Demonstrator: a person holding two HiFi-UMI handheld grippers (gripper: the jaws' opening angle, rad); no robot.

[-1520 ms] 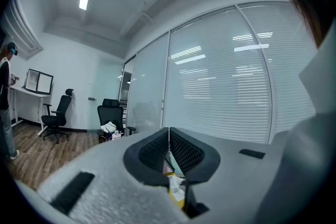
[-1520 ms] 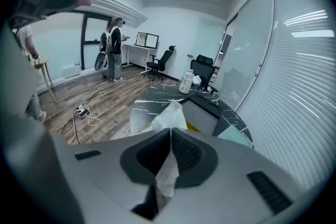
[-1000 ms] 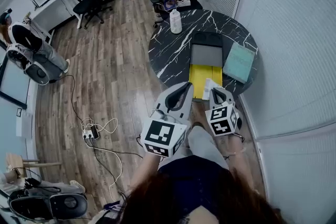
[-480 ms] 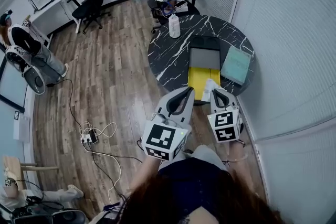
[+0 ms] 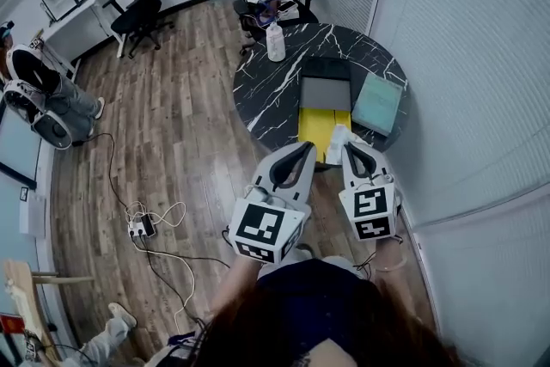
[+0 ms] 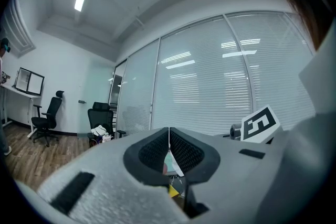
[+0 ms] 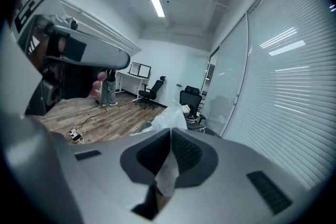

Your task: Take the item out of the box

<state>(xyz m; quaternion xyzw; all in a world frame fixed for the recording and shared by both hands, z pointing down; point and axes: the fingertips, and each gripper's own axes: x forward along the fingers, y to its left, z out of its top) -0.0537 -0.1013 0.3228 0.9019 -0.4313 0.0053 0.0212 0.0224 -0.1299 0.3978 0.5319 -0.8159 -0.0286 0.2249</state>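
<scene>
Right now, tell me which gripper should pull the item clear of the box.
Right. The right gripper is shut on the white crumpled item at the yellow box's near edge. The left gripper is shut on nothing, off the box's near-left corner.

Office: swivel chairs (image 5: 137,9), desk (image 5: 62,28), blind-covered glass walls (image 5: 464,56).

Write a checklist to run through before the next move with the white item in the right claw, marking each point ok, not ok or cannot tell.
1. Right claw shut on the white item: ok.
2. Left claw shut with nothing in it: ok.
3. Item clear of the box: cannot tell; in the head view it overlaps the box's near edge.
4. Bare table left of the box for setting down: ok.
5. Bottle away from both claws, at the far edge: ok.
</scene>
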